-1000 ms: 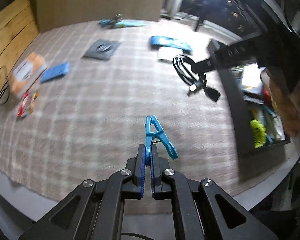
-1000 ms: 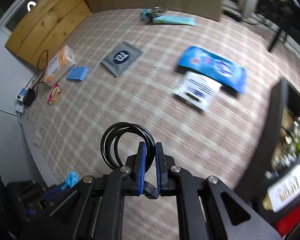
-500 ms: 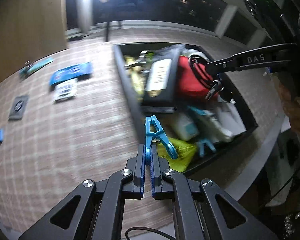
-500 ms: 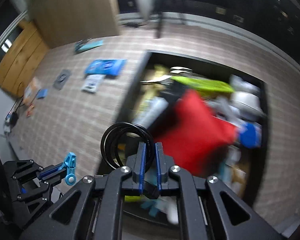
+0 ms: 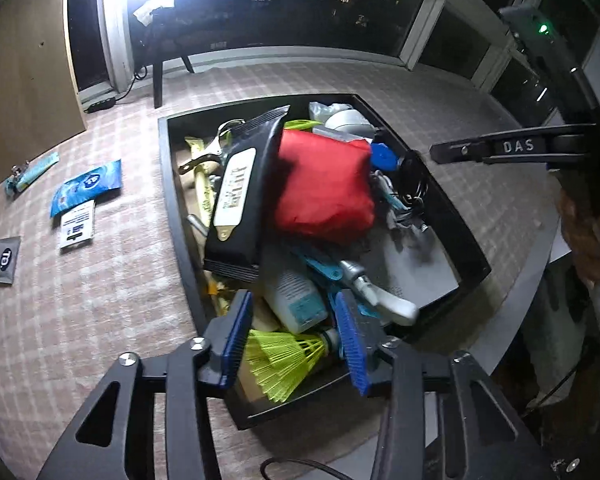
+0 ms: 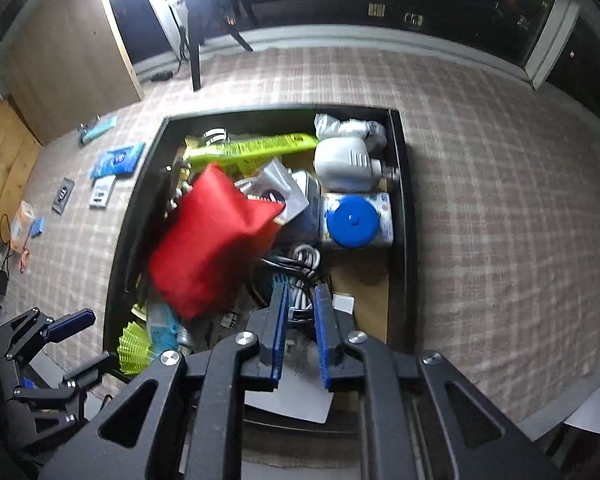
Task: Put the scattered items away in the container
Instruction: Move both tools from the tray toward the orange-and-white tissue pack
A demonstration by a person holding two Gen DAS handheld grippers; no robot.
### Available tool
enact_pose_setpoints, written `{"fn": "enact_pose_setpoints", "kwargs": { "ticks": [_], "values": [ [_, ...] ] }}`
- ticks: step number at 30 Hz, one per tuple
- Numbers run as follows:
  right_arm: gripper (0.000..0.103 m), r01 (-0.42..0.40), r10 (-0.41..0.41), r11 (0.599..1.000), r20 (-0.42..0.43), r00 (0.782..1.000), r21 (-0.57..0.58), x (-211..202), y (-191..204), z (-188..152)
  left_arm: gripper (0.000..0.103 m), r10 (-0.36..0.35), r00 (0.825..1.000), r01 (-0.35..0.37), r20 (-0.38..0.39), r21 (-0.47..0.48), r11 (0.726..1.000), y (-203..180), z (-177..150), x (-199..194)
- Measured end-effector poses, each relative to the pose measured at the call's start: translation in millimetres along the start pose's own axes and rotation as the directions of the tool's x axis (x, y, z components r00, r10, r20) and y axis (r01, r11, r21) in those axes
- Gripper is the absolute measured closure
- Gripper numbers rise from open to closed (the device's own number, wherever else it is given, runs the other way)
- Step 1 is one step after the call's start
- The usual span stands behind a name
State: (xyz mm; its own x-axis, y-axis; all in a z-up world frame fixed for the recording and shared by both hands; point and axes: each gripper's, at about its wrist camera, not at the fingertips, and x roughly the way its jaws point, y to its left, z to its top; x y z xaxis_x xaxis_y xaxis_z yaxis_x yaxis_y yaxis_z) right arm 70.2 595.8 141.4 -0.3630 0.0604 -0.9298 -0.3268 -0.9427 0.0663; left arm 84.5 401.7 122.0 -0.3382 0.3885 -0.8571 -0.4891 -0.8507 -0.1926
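Packets lie scattered on the checked carpet at far left: a blue wipes pack point(image 5: 87, 186) and a grey sachet point(image 5: 6, 259). The left gripper point(image 5: 296, 340) hangs over the near end of the black container point(image 5: 180, 240), fingers spread wide and empty above a yellow shuttlecock point(image 5: 284, 360). Farther right, the right gripper point(image 6: 300, 340) hovers over coiled cable point(image 6: 296, 268), fingers parted, gripping nothing.

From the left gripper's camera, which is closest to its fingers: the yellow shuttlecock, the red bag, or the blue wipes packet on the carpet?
1. Yellow shuttlecock, in the box between the left gripper's open fingers.
2. Red bag, mid-box.
3. Blue wipes packet, on the carpet, far left.
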Motion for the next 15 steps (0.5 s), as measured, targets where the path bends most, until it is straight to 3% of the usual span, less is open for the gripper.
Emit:
{"fn": "enact_pose_setpoints", "kwargs": {
  "ticks": [6,11,15],
  "values": [
    [0.089,-0.053,0.054,0.998,0.023,0.998,-0.026,-3,16,6,0.066,0.036,0.999,-0.036,0.005,-0.042,0.998,18,-2,-7],
    [0.074,-0.107,0.111,0.990,0.046,0.993,-0.089,-5,46,16,0.066,0.085,0.996,-0.085,-0.005,-0.119,0.989,49,-4,-14],
    [0.069,-0.165,0.173,0.975,0.043,0.984,-0.151,-3,80,24,0.066,0.136,0.991,-0.135,-0.008,-0.183,0.974,85,-12,-27]
  ]
}}
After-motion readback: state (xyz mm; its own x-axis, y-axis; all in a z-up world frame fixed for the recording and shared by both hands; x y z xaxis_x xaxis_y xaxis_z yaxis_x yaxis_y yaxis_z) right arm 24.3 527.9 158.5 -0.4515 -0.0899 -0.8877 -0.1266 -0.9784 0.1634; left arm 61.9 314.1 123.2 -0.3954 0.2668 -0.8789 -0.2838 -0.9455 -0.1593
